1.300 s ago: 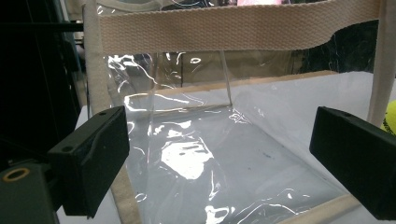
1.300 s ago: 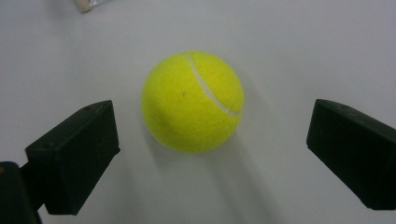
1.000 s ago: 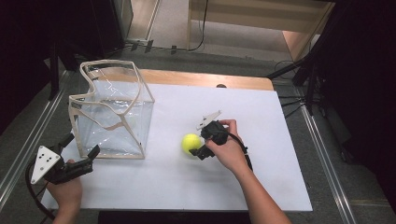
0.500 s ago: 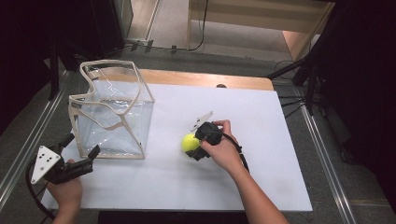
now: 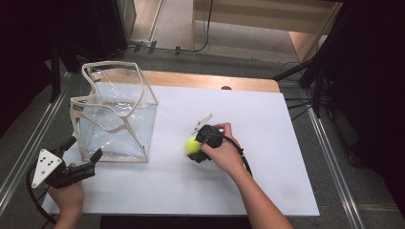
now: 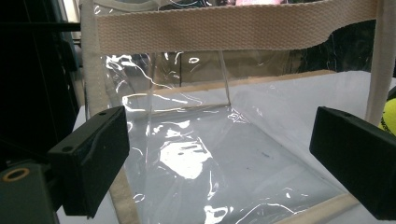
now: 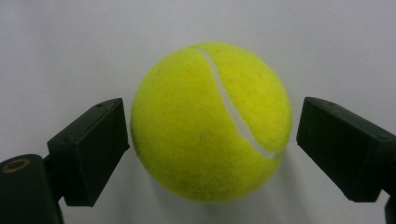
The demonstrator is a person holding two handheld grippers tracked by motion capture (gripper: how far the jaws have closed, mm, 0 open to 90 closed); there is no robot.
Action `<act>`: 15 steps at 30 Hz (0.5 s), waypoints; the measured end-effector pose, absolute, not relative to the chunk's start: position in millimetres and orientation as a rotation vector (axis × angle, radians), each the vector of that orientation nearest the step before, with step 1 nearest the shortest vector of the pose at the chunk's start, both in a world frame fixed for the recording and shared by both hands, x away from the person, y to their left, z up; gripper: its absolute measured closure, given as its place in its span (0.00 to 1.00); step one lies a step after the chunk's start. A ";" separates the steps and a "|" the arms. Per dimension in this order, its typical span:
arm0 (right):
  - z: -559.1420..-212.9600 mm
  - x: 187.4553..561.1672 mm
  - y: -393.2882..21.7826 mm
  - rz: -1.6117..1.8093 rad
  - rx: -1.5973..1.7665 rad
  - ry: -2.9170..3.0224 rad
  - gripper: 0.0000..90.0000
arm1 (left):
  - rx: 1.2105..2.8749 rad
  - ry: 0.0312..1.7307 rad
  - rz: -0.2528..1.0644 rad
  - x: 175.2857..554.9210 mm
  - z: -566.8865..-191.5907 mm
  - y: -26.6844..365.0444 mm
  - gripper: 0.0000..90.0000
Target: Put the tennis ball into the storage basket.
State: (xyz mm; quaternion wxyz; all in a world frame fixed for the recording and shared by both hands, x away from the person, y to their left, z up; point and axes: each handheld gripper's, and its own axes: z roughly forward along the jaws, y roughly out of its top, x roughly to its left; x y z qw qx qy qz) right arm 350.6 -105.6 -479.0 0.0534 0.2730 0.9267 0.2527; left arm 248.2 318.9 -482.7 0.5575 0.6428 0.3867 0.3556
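Right gripper (image 7: 210,140), jaws just closing around the tennis ball (image 7: 210,121) (pads flanking it, a sliver apart), has edged nearer than before. Left gripper (image 6: 219,163) gapes wide before the clear tote bag (image 5: 114,114), unmoved.

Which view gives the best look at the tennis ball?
The right gripper view: the tennis ball sits large and sharp between the right tongs. The high view shows it small, partly hidden by the hand; the left gripper view catches a sliver at the right edge.
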 end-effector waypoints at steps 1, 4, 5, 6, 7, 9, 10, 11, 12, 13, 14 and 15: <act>-479.7 350.6 -105.0 0.763 0.832 2.817 0.09 | 1.516 0.912 0.839 248.2 -482.7 318.9 0.06; -481.5 350.9 -103.6 0.752 0.825 2.829 0.10 | 1.517 0.913 0.838 248.5 -482.7 318.8 0.06; -482.1 351.0 -103.1 0.753 0.828 2.825 0.14 | 1.516 0.913 0.839 248.5 -482.7 318.8 0.06; -482.5 351.2 -102.8 0.753 0.824 2.828 0.14 | 1.517 0.915 0.839 248.3 -482.6 318.9 0.06; -482.5 351.2 -102.2 0.749 0.829 2.831 0.14 | 1.518 0.915 0.839 248.3 -482.6 319.0 0.06; -483.2 351.6 -101.2 0.745 0.820 2.831 0.14 | 1.518 0.914 0.839 248.4 -482.6 319.1 0.06; -483.8 351.9 -100.7 0.742 0.819 2.829 0.15 | 1.518 0.914 0.839 248.4 -482.6 319.0 0.06; -484.5 351.9 -100.0 0.743 0.820 2.829 0.15 | 1.516 0.912 0.838 248.7 -482.7 318.8 0.06; -485.4 352.5 -99.6 0.744 0.814 2.836 0.15 | 1.518 0.911 0.838 248.6 -482.7 318.8 0.06; -486.3 351.8 -98.8 0.723 0.827 2.835 0.22 | 1.517 0.912 0.838 248.5 -482.7 318.8 0.06; -486.5 352.0 -98.7 0.720 0.826 2.834 0.24 | 1.516 0.912 0.838 248.5 -482.7 318.8 0.06; -487.1 352.6 -98.5 0.730 0.816 2.836 0.25 | 1.517 0.914 0.838 248.4 -482.6 318.9 0.06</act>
